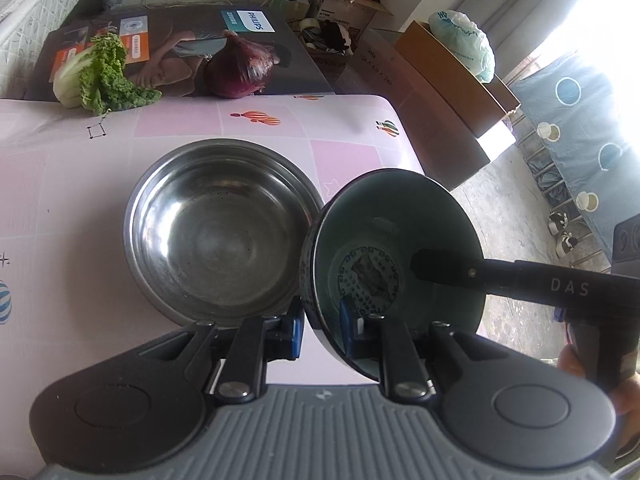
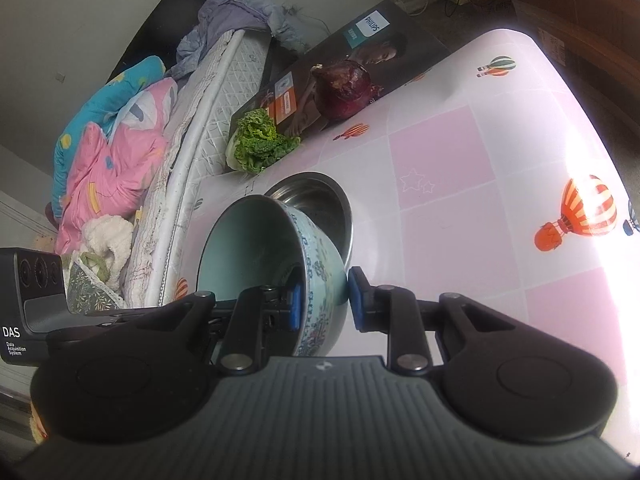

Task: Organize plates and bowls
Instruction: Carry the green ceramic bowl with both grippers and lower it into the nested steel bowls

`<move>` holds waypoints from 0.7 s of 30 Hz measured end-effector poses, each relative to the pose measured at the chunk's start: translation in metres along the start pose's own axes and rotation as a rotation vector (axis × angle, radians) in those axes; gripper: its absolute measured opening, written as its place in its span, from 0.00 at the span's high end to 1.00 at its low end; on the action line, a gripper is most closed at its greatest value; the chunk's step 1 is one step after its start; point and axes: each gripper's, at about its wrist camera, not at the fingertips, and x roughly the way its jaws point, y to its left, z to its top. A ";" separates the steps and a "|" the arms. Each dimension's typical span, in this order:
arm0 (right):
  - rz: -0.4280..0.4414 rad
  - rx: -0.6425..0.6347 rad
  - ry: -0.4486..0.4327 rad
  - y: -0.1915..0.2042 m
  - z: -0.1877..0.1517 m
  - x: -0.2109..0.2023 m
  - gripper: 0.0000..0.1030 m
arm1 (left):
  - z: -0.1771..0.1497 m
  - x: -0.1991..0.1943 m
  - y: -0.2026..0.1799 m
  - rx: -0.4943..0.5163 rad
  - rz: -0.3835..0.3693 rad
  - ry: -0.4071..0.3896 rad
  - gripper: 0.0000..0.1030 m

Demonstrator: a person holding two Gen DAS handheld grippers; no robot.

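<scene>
**A:** Both your grippers are clamped on the pale blue-green patterned ceramic bowl (image 1: 400, 248): your left gripper (image 1: 320, 330) pinches the near rim, one pad inside and one outside. Your right gripper (image 2: 324, 300) bites the opposite wall the same way.

**B:** Where does it sit?

**A:** Tilted, apparently off the pink checked tablecloth (image 1: 100, 208), just beside the round stainless steel bowl (image 1: 224, 232). I'd level both wrists together, centre it over the steel bowl, and lower gently so ceramic doesn't knock metal.
</scene>
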 end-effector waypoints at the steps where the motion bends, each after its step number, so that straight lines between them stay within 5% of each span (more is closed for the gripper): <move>1: 0.004 -0.008 0.004 0.007 0.004 0.005 0.78 | 0.002 -0.004 0.006 -0.011 0.004 -0.008 0.82; 10: 0.029 -0.038 0.051 0.039 0.029 0.063 0.78 | 0.023 -0.008 0.054 -0.096 0.043 -0.039 0.82; 21: -0.003 -0.010 0.124 0.024 0.036 0.120 0.78 | 0.030 0.026 0.086 -0.143 0.057 0.013 0.82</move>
